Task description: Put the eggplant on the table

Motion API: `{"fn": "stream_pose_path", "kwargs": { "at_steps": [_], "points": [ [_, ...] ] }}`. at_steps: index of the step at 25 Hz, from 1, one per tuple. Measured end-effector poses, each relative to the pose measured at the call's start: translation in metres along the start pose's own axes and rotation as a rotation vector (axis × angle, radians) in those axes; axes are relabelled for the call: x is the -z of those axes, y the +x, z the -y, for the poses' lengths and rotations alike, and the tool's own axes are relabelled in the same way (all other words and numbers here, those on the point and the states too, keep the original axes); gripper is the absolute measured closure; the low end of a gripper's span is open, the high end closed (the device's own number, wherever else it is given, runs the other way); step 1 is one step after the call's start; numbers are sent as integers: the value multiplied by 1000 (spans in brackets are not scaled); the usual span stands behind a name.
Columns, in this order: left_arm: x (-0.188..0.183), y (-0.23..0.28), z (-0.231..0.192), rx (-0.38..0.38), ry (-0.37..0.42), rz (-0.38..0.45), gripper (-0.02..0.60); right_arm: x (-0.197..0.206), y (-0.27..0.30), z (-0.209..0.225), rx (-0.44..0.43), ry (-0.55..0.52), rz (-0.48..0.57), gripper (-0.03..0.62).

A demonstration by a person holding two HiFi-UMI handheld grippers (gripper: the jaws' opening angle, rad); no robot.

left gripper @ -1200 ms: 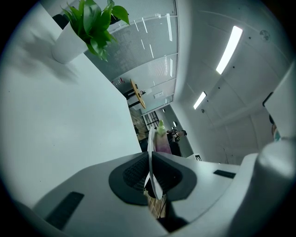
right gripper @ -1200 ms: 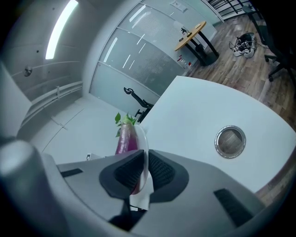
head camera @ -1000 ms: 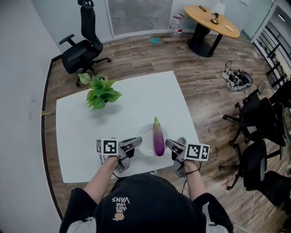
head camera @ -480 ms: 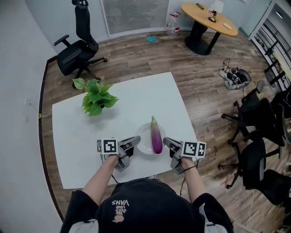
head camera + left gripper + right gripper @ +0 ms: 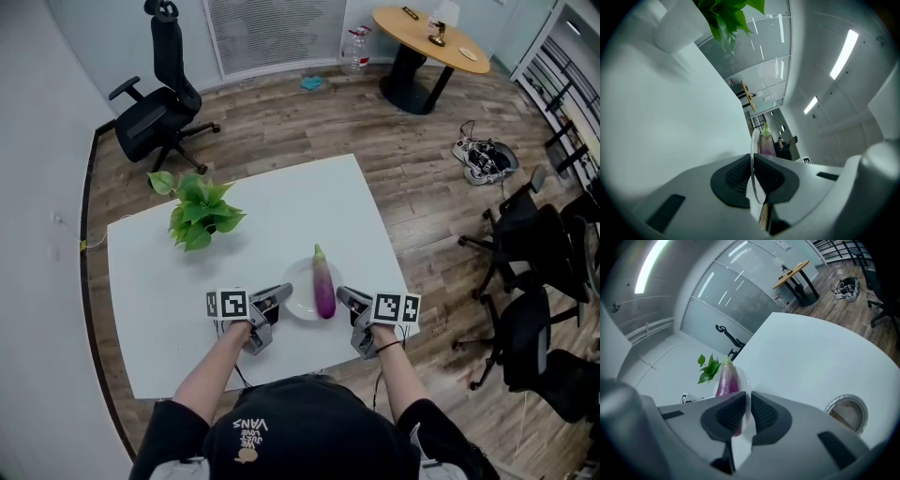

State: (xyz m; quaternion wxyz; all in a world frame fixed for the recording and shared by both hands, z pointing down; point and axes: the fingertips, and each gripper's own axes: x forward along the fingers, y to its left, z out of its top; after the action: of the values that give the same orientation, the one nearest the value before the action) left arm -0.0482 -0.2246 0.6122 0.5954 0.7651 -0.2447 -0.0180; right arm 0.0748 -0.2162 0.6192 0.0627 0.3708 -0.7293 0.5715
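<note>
A purple eggplant (image 5: 323, 286) with a green stem lies on a white plate (image 5: 298, 289) near the front edge of the white table (image 5: 281, 202). My left gripper (image 5: 278, 299) is shut on the plate's left rim. In the left gripper view, that thin rim (image 5: 751, 140) runs between the dark pads (image 5: 733, 176), with the eggplant (image 5: 765, 143) beyond. My right gripper (image 5: 345, 299) is shut on the plate's right rim. The right gripper view has the eggplant (image 5: 725, 379) just past the pads (image 5: 764, 414).
A leafy potted plant (image 5: 199, 214) stands at the table's back left. A round cable hole (image 5: 846, 409) is in the tabletop by the right gripper. Black office chairs (image 5: 155, 108) and a round wooden table (image 5: 431, 42) stand on the wood floor around.
Both grippers stay at the plate's rims, the eggplant still on the plate. The head view has shifted slightly.
</note>
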Motion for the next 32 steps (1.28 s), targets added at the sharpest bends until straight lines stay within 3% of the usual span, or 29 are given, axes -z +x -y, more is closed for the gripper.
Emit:
{"fn": "stream_pose_path", "kwargs": {
  "at_steps": [12,32],
  "points": [
    [5,8,-30,-64,-11,-48,555,8,20,23,51,4,-50,556],
    [16,14,-52,-159,-102,-103,554,17,31,41,115,18,-122,556]
  ]
}}
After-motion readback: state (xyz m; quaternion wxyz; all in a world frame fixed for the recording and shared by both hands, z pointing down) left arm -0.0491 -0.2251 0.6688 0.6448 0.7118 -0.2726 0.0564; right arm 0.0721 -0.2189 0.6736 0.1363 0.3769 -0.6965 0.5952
